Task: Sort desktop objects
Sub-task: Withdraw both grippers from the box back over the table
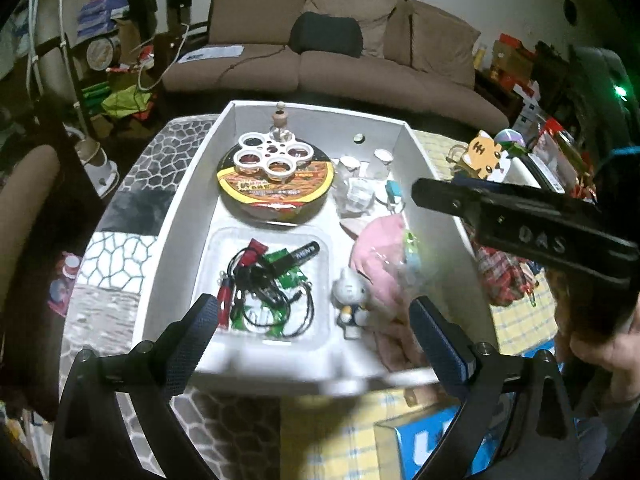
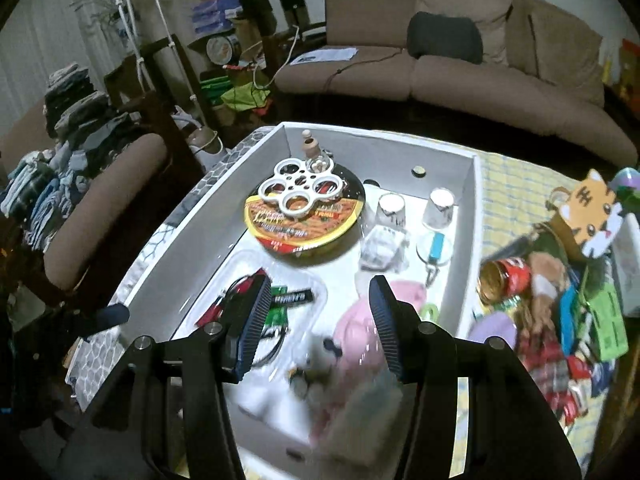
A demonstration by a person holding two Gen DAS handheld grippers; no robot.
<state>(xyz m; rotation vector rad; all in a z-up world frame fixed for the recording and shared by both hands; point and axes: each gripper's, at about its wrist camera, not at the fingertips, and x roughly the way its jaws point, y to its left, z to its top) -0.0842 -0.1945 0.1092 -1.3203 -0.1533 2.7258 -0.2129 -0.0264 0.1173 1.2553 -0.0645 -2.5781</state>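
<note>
A white box (image 1: 188, 184) (image 2: 466, 240) on the table holds a noodle bowl (image 1: 276, 192) (image 2: 304, 220) with a white ring piece on top, a clear tray of cords (image 1: 268, 284) (image 2: 280, 304), a pink cloth (image 1: 380, 264) (image 2: 360, 324), a small white cat figure (image 1: 350, 300) and paper cups (image 2: 438, 208). My left gripper (image 1: 314, 324) is open above the box's near edge, empty. My right gripper (image 2: 318, 324) is open over the box's near part, empty; its body crosses the left wrist view (image 1: 520, 224).
A pile of loose items lies right of the box: a tiger card (image 2: 596, 216) (image 1: 490, 156), a red can (image 2: 504, 280), a green packet (image 2: 606, 320). A blue box (image 1: 432, 444) sits at the near edge. A brown sofa (image 2: 460, 68) stands behind the table.
</note>
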